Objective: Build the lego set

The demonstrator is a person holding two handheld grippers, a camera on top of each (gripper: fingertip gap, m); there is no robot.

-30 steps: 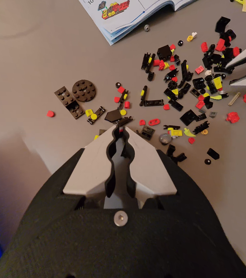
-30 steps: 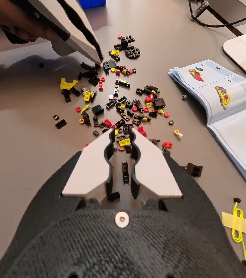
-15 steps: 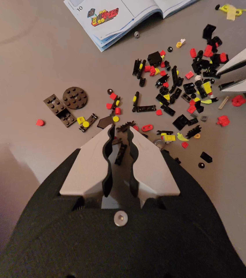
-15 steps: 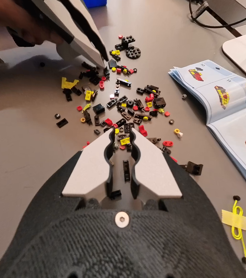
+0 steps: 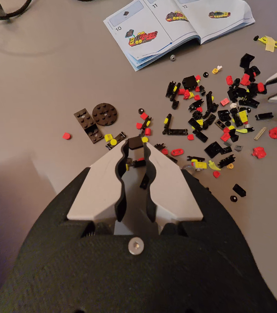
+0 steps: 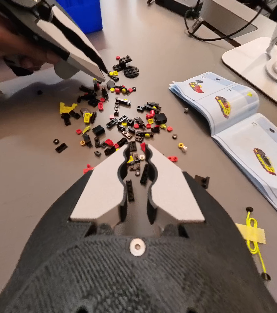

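Loose lego pieces (image 6: 127, 122) lie scattered on the grey table (image 5: 49, 76) between both tongs. The left gripper (image 5: 135, 144) hovers narrowly parted, empty, tips just at a black wedge piece (image 5: 134, 143). The right gripper (image 6: 136, 148) hangs likewise parted, empty, over small black plates. The instruction booklet (image 6: 236, 122) lies open to its right.

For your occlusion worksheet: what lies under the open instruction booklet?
Under the instruction booklet only bare grey table shows around its edges; a small grey round stud sits just beside it. Anything beneath the pages is covered.
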